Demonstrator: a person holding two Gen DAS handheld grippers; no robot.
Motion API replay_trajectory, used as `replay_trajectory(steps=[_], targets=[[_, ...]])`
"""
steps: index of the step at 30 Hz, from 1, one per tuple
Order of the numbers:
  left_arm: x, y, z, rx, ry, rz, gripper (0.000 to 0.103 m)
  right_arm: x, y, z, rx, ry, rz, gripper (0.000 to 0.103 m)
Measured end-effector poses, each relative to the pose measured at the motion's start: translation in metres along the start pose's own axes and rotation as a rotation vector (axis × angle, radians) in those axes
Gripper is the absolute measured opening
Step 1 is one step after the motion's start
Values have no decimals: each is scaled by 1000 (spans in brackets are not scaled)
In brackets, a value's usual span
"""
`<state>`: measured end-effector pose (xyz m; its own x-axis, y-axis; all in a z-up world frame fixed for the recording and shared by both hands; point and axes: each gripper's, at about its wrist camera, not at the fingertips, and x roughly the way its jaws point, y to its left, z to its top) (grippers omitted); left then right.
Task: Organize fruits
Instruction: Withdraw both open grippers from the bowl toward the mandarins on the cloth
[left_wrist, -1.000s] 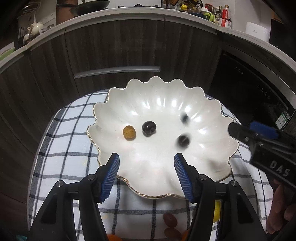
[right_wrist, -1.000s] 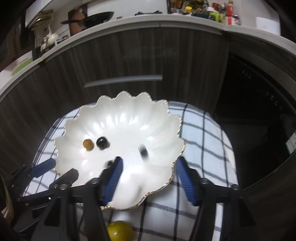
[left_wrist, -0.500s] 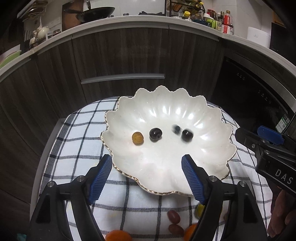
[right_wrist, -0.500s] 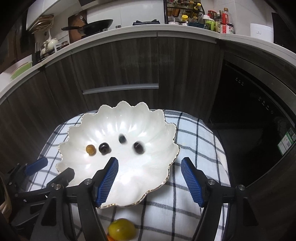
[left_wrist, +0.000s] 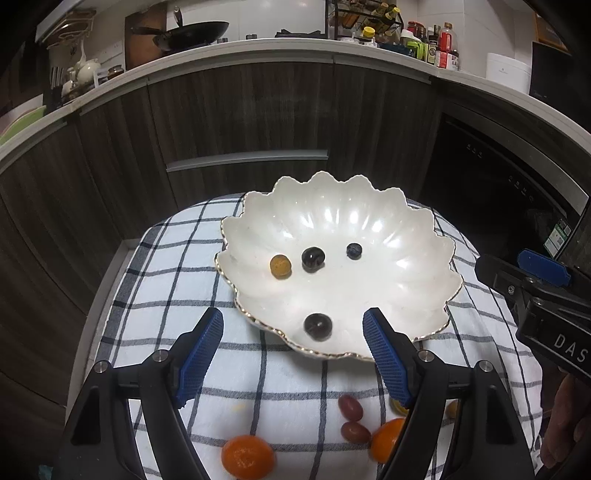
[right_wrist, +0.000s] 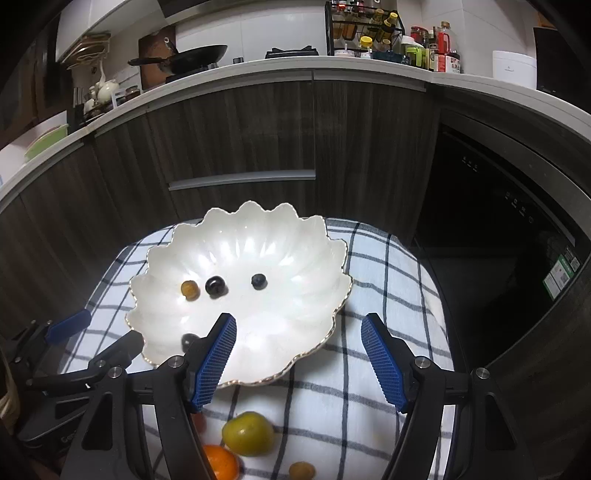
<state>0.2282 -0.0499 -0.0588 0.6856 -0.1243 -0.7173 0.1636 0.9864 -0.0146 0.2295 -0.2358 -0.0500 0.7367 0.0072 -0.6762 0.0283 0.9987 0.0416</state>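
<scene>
Fruit is split between two places, taking the scalloped white bowl (left_wrist: 424, 236) as landmark. Inside it lie four small round pieces: an amber berry (left_wrist: 280, 266) left of centre, a dark grape (left_wrist: 313, 257) just beside it, a blueberry (left_wrist: 354, 250) a little to the right, and another dark grape (left_wrist: 317, 325) close to the near rim. On the checked cloth (left_wrist: 159, 280) over the surface, on the near side of the bowl, lie two tangerines (left_wrist: 247, 456), two reddish grapes (left_wrist: 350, 407) and, in the right wrist view, a green-yellow plum-like fruit (right_wrist: 247, 432).

Both grippers hang over the bowl's near rim. The left gripper (left_wrist: 293, 345) has its jaws apart and holds nothing; the near grape sits between them but below, untouched. The right gripper (right_wrist: 299, 352) also has its jaws apart and empty.

These pieces will likely handle as light, smooth-skinned and soft, so they would roll or squirt out of a hard pinch. Grapes and berries probably want a gentle close across their widest middle. The tangerines are larger and more forgiving, though still squashable; taking them across the equator seems safest. The bowl looks glazed and brittle, with slick inner slopes, so fruit dropped in may roll about.
</scene>
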Motion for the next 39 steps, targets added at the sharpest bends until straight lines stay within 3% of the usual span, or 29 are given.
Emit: replay_trajectory(steps=[39], targets=[[-34, 44, -75, 59, 3, 20, 78, -22, 56, -68, -37, 45, -2, 71]])
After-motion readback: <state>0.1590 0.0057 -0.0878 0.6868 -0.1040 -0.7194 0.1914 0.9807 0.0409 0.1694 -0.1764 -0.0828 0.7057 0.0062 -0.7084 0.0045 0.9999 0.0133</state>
